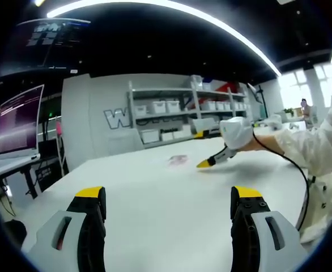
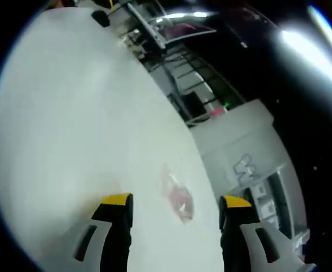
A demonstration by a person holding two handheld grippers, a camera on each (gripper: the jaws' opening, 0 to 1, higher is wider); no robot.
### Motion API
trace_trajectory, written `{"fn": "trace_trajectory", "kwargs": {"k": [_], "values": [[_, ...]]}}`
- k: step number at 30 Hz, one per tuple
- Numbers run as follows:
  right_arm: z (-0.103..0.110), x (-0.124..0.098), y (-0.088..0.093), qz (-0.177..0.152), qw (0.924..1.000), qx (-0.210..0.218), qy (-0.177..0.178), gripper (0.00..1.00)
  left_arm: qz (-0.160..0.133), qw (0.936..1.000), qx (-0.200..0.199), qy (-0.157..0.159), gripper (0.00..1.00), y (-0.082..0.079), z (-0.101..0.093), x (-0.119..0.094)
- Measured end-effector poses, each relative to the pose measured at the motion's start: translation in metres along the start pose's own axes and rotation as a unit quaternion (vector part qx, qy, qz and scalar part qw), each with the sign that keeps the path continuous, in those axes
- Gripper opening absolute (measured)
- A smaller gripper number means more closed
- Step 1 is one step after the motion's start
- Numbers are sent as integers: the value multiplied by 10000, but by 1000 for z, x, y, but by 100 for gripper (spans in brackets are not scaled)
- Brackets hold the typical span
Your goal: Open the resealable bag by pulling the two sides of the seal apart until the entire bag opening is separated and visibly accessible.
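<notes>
On white table [image 2: 69, 113], clear flat bag [image 2: 177, 199], pinkish contents

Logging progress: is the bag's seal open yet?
Cannot tell; the bag lies flat on the table, ungripped, too blurred.

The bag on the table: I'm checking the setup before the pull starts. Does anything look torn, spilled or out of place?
Nothing stands out. The clear bag lies flat on the white table, nothing spilled around it. The right gripper is open, with the bag between its fingers; the left gripper is open, farther back.
</notes>
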State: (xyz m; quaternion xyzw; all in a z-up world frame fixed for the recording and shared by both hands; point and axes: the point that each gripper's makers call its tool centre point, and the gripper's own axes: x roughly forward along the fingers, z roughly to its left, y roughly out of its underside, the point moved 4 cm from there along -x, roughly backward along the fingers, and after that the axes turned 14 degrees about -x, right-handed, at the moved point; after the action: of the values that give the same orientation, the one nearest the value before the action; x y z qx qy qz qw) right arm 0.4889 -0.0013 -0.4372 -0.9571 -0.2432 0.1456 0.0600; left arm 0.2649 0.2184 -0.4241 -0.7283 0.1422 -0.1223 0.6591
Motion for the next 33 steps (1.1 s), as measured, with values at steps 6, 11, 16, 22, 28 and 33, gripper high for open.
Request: {"fn": "trace_trajectory", "kwargs": {"k": [6, 11, 16, 22, 28, 33], "values": [[0, 4, 0, 27, 9999, -96, -23, 60, 23, 10000, -3, -2, 90, 1, 1, 0], [-1, 5, -1, 57, 9998, -210, 4, 59, 16, 10000, -11, -19, 90, 1, 2, 0], [0, 7, 1, 74, 9996, -266, -16, 59, 21, 10000, -20, -29, 90, 2, 3, -1], [0, 10, 3, 119, 9996, -270, -38, 58, 33, 10000, -26, -14, 90, 3, 2, 0], [0, 11, 5, 152, 9996, -227, -28, 58, 28, 10000, -37, -29, 90, 3, 2, -2], [-3, 13, 7, 191, 9996, -204, 7, 57, 15, 10000, -38, -41, 90, 2, 3, -3]]}}
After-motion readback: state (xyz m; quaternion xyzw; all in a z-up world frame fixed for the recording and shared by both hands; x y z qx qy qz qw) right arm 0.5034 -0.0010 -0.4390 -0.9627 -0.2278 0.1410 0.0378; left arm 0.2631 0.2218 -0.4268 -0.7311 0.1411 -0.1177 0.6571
